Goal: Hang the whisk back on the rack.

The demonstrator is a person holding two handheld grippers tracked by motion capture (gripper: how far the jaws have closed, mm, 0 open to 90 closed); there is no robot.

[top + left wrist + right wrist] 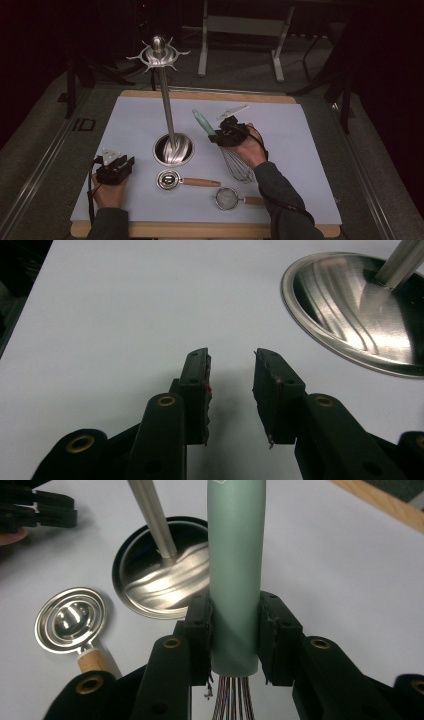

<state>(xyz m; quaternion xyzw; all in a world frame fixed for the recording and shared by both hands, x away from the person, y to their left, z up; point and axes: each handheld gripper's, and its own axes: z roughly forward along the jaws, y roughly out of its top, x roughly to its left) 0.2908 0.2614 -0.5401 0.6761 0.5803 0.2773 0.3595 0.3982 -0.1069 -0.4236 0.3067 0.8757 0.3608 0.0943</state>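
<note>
Mint-green plastic sits between the jaws of the right gripper (235, 635): it is the handle of the whisk (226, 150), and both pads press against its sides near the lower end, where the coloured wires fan out. In the high view the right gripper (220, 135) holds the whisk tilted over the white mat (135, 125), handle pointing up and away toward the stand (165, 100), wire head hanging down toward the person (partly hidden behind the right hand (247, 150)). Whether the wire head touches the mat cannot be told.

The left gripper (127, 162) rests on the mat at the near left, well apart from the whisk, in the left hand (107, 192). In its own view the left gripper (231, 385) has its jaws standing moderately wide, with bare mat between them and nothing held.

The stand is a tall metal pole with hooked arms at the top, rising from a round dished base (360, 310) in the middle of the mat. Just in front of the base lies a scoop (170, 179) with a wooden handle, and to its right, nearer the person, a small strainer (227, 198), also wood-handled. In the right gripper view the scoop (70, 620) lies beside the base, apart from it.
</note>
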